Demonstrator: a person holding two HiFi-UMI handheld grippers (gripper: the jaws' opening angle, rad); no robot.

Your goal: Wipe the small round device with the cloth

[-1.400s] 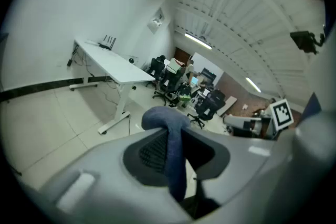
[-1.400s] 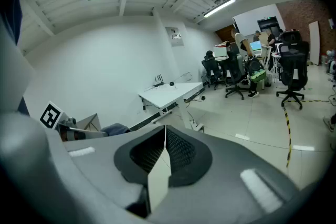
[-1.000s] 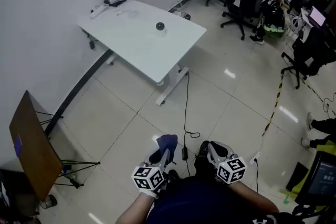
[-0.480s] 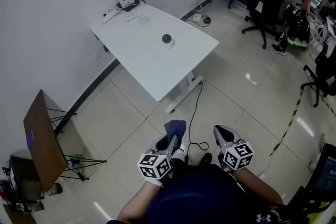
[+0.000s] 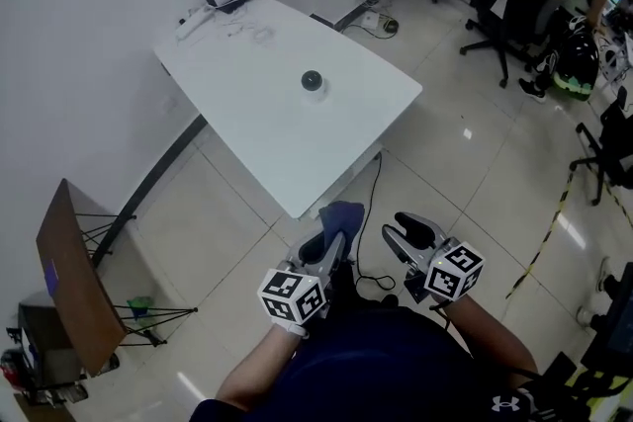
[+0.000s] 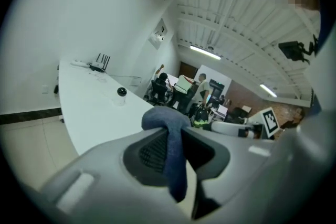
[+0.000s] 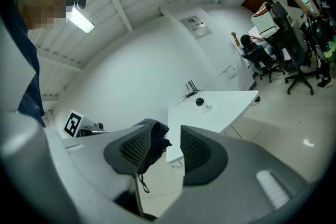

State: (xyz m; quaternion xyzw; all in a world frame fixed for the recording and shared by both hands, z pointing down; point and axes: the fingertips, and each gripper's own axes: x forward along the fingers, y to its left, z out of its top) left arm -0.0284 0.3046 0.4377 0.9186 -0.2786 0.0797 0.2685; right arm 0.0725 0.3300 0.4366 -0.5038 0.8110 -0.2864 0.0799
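Left gripper (image 5: 331,244) is clamping the blue cloth (image 6: 169,134): the jaws are pressing together on the fold, and a bunched end is sticking out past the tips. Right gripper (image 5: 407,232) is standing with its jaws apart, having just been opening; nothing is lying between its pads. Both are hovering over the tiled floor (image 5: 227,212), near the white table (image 5: 257,128) at its front corner. The small round device (image 5: 312,80) is sitting near the table's middle, well apart from both grippers.
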